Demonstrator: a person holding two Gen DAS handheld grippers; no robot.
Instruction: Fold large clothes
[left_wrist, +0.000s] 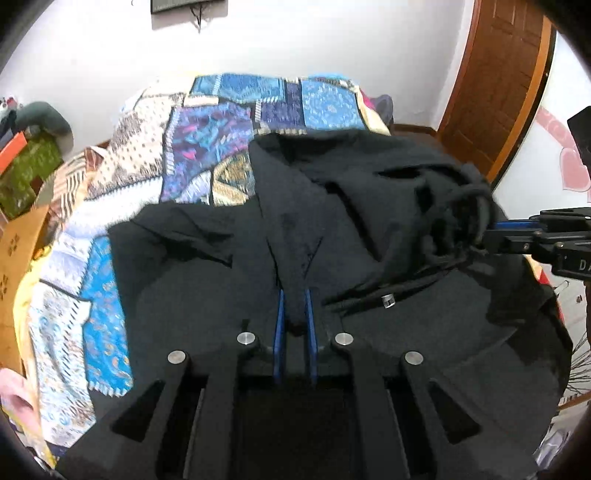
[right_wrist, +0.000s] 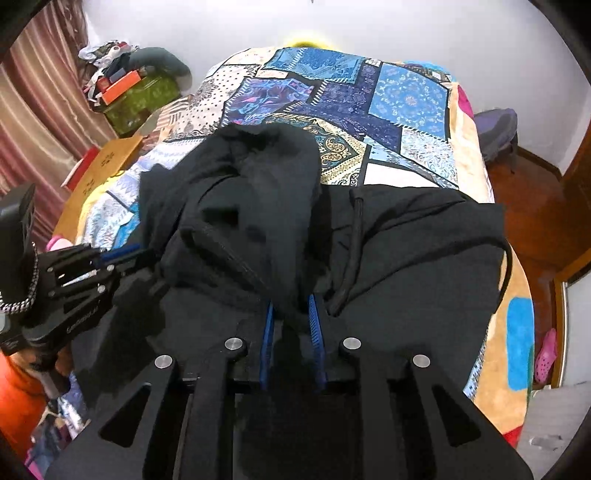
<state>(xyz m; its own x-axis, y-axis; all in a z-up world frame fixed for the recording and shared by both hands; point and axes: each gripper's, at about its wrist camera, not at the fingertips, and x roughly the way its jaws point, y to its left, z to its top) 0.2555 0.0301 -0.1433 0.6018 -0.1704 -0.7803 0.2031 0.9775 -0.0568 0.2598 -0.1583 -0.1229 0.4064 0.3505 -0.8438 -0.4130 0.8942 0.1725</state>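
A large black hoodie lies bunched on a bed covered by a patchwork quilt. My left gripper is shut on a fold of the black fabric between its blue pads. My right gripper is also shut on a fold of the hoodie. The hoodie's drawstring hangs beside it. The right gripper shows at the right edge of the left wrist view, and the left gripper shows at the left of the right wrist view, both gripping cloth. A metal-tipped drawstring lies near my left fingers.
The quilt covers the far half of the bed. A green box with clutter and a cardboard box stand left of the bed. A wooden door is at the right. A white wall is behind.
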